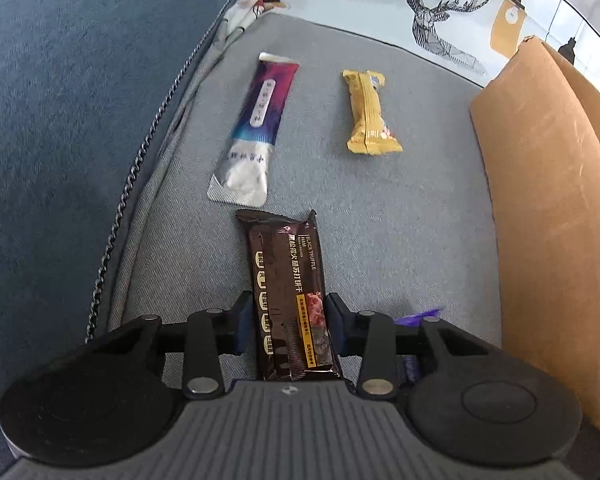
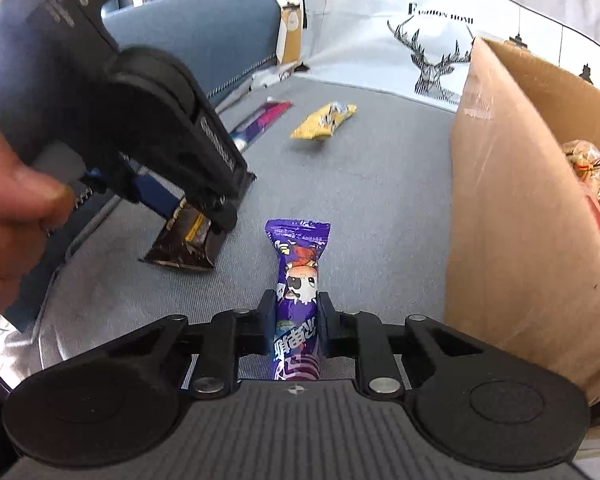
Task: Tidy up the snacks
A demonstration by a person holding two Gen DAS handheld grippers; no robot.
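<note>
We are clamping the left gripper (image 1: 290, 322) on a dark brown cracker packet (image 1: 288, 292), its blue-padded fingers (image 1: 244, 328) pressing both long sides; the glossy wrapper is carrying gold squares, white "BLACK TRUFFLE" lettering and a small food photo. Our right gripper (image 2: 297, 320) is squeezing a purple snack stick (image 2: 298, 300) printed with a cartoon face and white characters, its crimped end pointing away from us. Both are sitting close beside the cardboard box (image 2: 512, 216), which is standing open to their right with packets inside. Farther from the box on the grey sofa cushion (image 1: 400, 220), a long silver-and-magenta sachet (image 1: 252, 128) and a yellow wrapped bar (image 1: 370, 114) are lying flat, well apart from each other
</note>
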